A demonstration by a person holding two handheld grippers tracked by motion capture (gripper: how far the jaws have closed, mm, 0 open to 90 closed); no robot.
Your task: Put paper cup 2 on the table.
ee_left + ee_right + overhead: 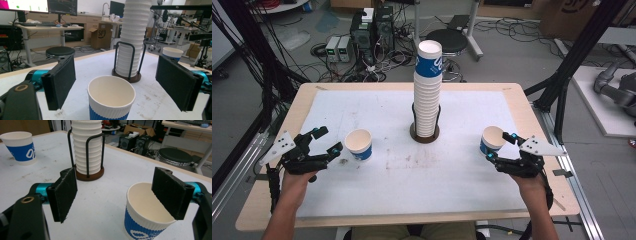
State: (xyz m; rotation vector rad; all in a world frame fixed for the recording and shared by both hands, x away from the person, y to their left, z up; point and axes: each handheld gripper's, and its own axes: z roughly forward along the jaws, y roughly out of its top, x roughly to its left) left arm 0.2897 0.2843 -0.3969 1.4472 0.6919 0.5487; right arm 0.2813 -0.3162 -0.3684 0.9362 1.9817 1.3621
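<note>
Left gripper (pixel 323 141) jaws apart, white-and-blue ribbed paper cup (pixel 359 144) standing just ahead between them; it should advance squarely, then squeeze gently mid-wall. Right gripper (pixel 500 146) jaws apart, straddling the second paper cup's (pixel 492 139) rim, one jaw over its mouth. Tall cup stack in black wire holder (pixel 427 90) stands farther back, centre.

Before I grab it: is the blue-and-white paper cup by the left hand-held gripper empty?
Empty: the blue-and-white paper cup stands upright, its bare cream inside visible to the bottom.

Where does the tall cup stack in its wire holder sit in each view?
High view: cup stack at table centre, toward the far edge.
Left gripper view: upper centre-right, behind the near cup.
Right gripper view: upper centre-left.
Shared landmark: the holder's round brown base.
</note>
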